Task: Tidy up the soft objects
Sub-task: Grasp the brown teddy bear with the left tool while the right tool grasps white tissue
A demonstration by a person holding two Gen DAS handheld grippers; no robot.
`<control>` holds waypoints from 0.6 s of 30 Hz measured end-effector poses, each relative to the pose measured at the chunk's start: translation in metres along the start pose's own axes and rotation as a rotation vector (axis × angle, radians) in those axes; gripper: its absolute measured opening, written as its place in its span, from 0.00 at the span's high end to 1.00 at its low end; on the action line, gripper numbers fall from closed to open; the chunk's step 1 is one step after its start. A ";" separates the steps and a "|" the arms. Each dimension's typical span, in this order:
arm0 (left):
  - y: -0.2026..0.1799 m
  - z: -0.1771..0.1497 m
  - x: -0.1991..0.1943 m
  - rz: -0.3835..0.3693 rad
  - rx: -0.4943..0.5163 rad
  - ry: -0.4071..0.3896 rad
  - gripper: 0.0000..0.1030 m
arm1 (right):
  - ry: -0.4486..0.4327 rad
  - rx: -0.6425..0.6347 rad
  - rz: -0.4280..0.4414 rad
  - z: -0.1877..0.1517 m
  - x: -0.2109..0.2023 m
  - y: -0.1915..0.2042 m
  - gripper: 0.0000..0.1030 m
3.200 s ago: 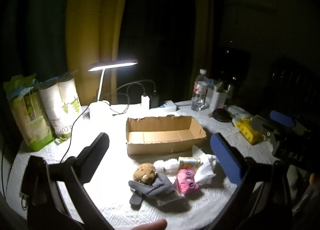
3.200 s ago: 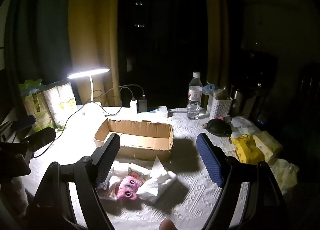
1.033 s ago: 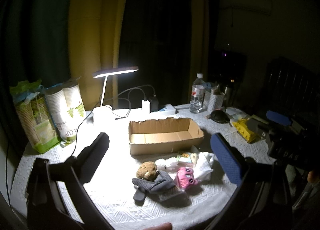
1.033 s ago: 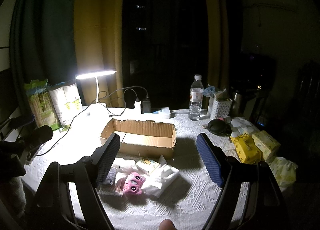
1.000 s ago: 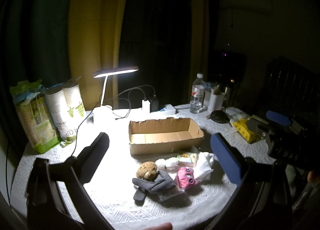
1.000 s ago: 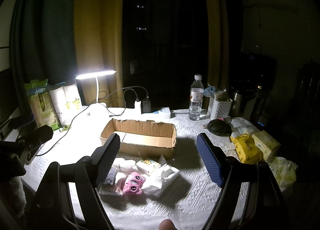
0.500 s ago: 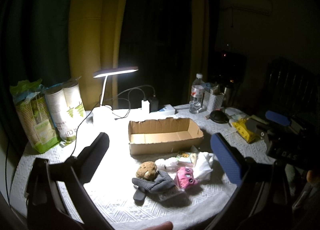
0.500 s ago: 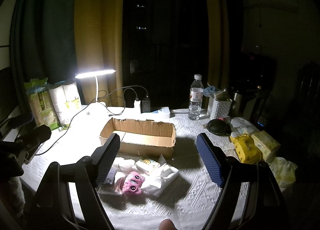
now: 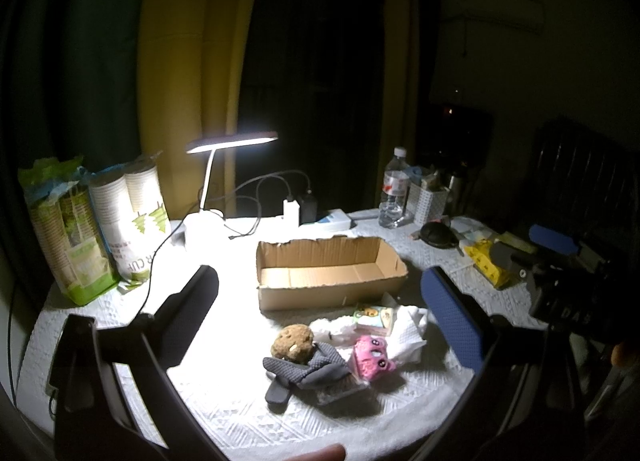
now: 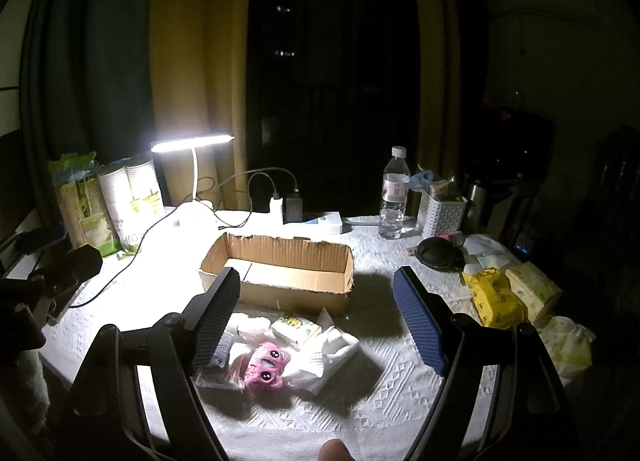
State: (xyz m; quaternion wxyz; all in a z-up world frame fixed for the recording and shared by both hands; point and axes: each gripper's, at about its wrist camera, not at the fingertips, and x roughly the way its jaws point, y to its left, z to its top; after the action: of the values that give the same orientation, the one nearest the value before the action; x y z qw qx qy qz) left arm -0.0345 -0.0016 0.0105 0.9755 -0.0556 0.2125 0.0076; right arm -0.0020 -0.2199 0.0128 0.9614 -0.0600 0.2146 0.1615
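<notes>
Since three seconds ago I have pulled both grippers back; the pile looks smaller. Left gripper (image 9: 320, 301) and right gripper (image 10: 318, 313) fingers spread apart, empty. Cardboard box (image 9: 332, 273) empty, soft toys (image 9: 372, 353) untouched.

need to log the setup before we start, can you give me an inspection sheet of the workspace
surface: table under a white textured cloth, lit by a desk lamp
job's things: empty cardboard box; in front of it a pile with a pink plush, brown plush, grey glove, small printed pack and white tissue
clutter: water bottle, paper cup sleeves, white basket, yellow packs
grippers: left hand-held gripper open, holding nothing; right hand-held gripper open, holding nothing
cables: black cable across the cloth; more looping to the chargers at the back
surroundings: dark room, yellow curtain
</notes>
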 end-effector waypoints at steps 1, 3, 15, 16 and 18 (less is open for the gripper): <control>0.000 0.000 0.001 0.001 0.001 0.002 0.01 | 0.001 0.001 0.000 -0.001 0.001 -0.002 0.21; -0.001 0.000 0.003 0.003 0.004 0.009 0.01 | 0.003 0.003 -0.002 0.000 0.003 -0.001 0.21; 0.003 -0.025 0.063 0.026 0.011 0.156 0.01 | 0.104 0.057 -0.043 -0.019 0.050 -0.031 0.21; 0.004 -0.029 0.070 0.030 0.011 0.173 0.01 | 0.117 0.060 -0.044 -0.021 0.055 -0.034 0.21; 0.009 -0.036 0.080 0.034 0.004 0.199 0.01 | 0.142 0.064 -0.046 -0.025 0.066 -0.038 0.21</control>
State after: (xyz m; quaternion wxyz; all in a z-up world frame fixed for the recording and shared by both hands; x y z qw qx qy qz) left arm 0.0232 0.0028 -0.0566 0.9495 -0.0503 0.3092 0.0183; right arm 0.0576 -0.2411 -0.0367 0.9486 -0.0457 0.2860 0.1276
